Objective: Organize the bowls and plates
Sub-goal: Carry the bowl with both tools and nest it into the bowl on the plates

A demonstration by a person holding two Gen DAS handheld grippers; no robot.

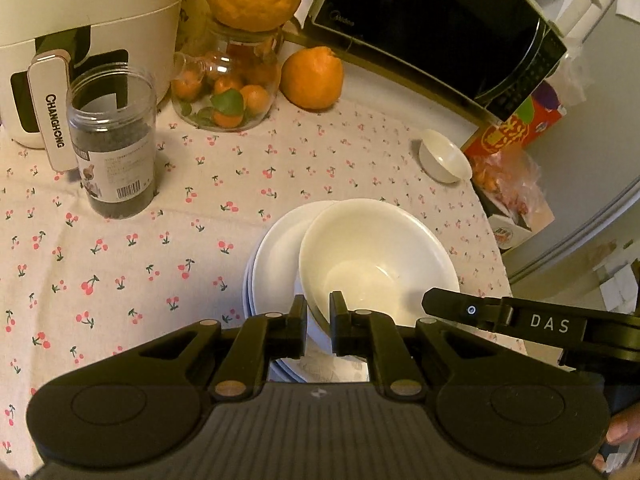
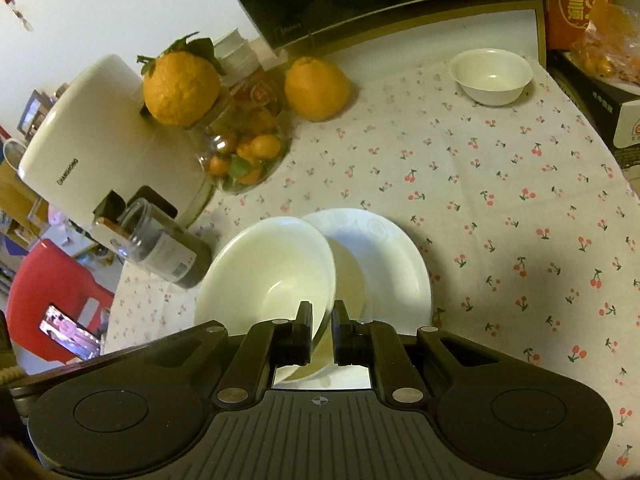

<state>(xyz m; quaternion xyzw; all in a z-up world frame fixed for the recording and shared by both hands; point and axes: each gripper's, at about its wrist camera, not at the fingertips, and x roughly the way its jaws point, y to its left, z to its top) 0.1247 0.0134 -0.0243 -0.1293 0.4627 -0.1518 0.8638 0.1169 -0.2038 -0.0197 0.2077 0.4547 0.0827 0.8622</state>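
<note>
A large white bowl [image 1: 376, 256] is held tilted over a stack of white plates [image 1: 276, 264] on the cherry-print tablecloth. My left gripper [image 1: 318, 312] is shut on the bowl's near rim. My right gripper [image 2: 321, 318] is shut on the same bowl's [image 2: 268, 272] rim from the other side, with the plates [image 2: 392, 256] behind it. The right gripper's finger also shows at the right of the left wrist view [image 1: 452, 304]. A small white bowl [image 1: 444, 156] sits apart near the table's far right edge; it also shows in the right wrist view [image 2: 491, 76].
A dark-filled clear jar [image 1: 114, 148], a white air fryer [image 1: 72, 40], a glass jar of small oranges [image 1: 228, 88] with a big orange on top, another orange [image 1: 312, 78] and a microwave [image 1: 436, 28] line the back. Boxes and bagged fruit [image 1: 508, 176] stand at the right.
</note>
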